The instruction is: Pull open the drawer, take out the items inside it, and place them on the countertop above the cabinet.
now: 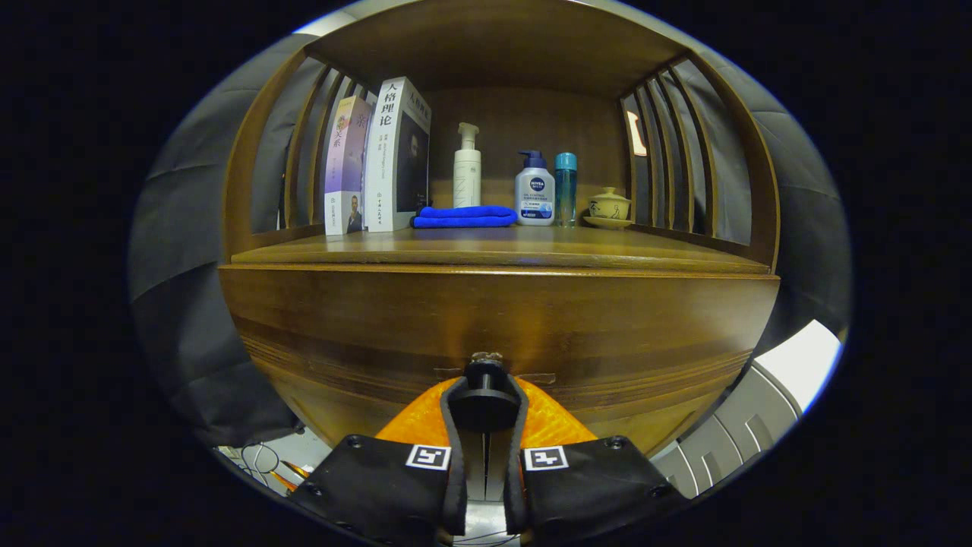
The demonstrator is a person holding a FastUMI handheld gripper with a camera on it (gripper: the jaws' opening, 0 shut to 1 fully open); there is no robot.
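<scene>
- Gripping the small dark round knob [486, 380] on the brown wooden drawer front [493, 319], the tongs [486, 395] have both fingers closed around it, one on each side.
- That knob sits directly between the fingertips, at the middle of the drawer front, with a little metal fitting just above it.
- Pulling straight back along the fingers' line, away from the cabinet, looks like the move this grip calls for; the drawer's long axis runs side to side, across the fingers.
- As I judge it, the drawer is shut or barely started, since no gap or interior shows, so what lies inside cannot be told.
- Above the drawer lies the glossy wooden desk [501, 251] where the items are to go, with bare space along its front edge.
- At its back stand two upright books [380, 156], a folded blue cloth [465, 216], a tall white pump bottle [466, 167], a squat white pump bottle with a blue cap [534, 190], a slim teal bottle [565, 186] and a small pale lidded cup on a saucer [609, 207].
- Slatted wooden side panels [668, 152] enclose the desk on both sides.
</scene>
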